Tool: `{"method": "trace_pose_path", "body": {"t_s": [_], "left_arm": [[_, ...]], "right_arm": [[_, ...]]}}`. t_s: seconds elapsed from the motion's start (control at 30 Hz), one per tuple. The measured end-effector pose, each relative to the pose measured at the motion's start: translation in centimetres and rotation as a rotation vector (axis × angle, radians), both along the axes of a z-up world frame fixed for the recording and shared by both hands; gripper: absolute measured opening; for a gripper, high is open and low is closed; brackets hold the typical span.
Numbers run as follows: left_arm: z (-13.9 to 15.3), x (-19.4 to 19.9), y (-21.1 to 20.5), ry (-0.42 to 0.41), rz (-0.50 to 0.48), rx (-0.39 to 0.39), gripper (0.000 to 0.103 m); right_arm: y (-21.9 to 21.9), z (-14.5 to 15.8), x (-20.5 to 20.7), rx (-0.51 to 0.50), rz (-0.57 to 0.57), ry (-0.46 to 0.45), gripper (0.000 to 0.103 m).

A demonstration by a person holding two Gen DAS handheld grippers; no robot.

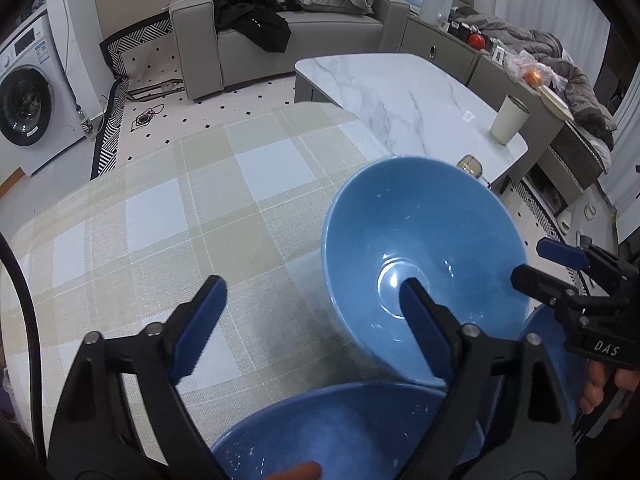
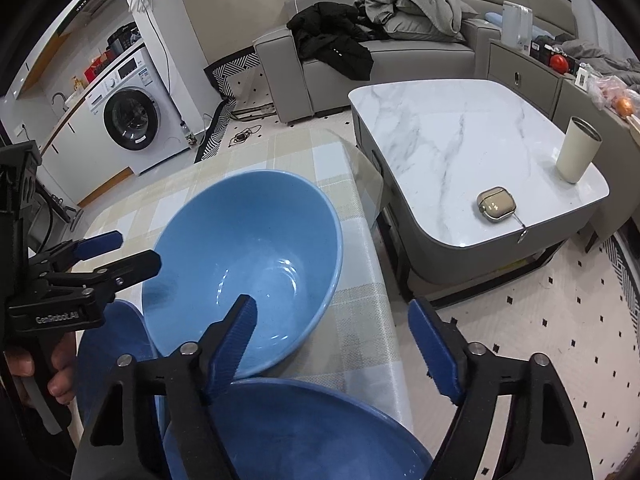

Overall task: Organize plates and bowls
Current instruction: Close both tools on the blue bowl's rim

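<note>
1. Left wrist view: my left hand-held gripper (image 1: 312, 320) is spread wide and grips nothing. Its right finger reaches over the rim into the light blue bowl (image 1: 420, 252); its left finger hangs over the checked cloth of the counter (image 1: 180, 200).
2. The bowl sits tilted near the counter's right edge, its opening turned toward me. A darker blue bowl (image 1: 340, 436) lies below it, just beside it, at the frame's bottom.
3. My right hand-held gripper (image 1: 536, 264) comes in from the right, jaws parted, at the light bowl's right rim; I cannot tell whether it touches.
4. Right wrist view: my right hand-held gripper (image 2: 332, 336) is wide apart. Its left finger lies against the light blue bowl (image 2: 248, 248) on the near rim; its right finger hangs clear, beyond the counter (image 2: 360, 320) edge.
5. The darker bowl (image 2: 304, 432) sits beneath the fingers, and a blue plate (image 2: 108, 356) shows at the left, partly hidden.
6. The left hand-held gripper (image 2: 136, 250) is parted at the light bowl's left rim.
</note>
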State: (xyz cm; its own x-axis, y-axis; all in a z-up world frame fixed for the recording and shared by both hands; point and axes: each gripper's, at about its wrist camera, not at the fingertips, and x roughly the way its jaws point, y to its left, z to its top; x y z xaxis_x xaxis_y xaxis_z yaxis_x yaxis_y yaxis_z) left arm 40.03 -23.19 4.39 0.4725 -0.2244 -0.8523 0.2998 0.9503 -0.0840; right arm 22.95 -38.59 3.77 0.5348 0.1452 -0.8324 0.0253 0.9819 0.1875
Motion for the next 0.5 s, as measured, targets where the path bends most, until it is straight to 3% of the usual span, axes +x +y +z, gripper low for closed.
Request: {"method": "trace_pose_path", "body": {"t_s": [0.13, 0.23, 0.3, 0.5], "left_arm": [[-0.9, 0.4, -0.4, 0.023, -0.023, -0.007, 0.067], [-1.3, 0.6, -0.5, 0.040, -0.028, -0.026, 0.058], [-1.6, 0.8, -0.5, 0.046, -0.026, -0.035, 0.047], [-2.1, 0.9, -0.6, 0.063, -0.029, -0.052, 0.021]], "right_arm": [[0.0, -0.5, 0.3, 0.014, 0.005, 0.011, 0.067], [0.1, -1.0, 0.6, 0.029, 0.013, 0.031, 0.053], [0.3, -1.2, 0.6, 0.028, 0.015, 0.033, 0.043], [0.8, -1.1, 0.4, 0.039, 0.031, 0.022, 0.026]]}}
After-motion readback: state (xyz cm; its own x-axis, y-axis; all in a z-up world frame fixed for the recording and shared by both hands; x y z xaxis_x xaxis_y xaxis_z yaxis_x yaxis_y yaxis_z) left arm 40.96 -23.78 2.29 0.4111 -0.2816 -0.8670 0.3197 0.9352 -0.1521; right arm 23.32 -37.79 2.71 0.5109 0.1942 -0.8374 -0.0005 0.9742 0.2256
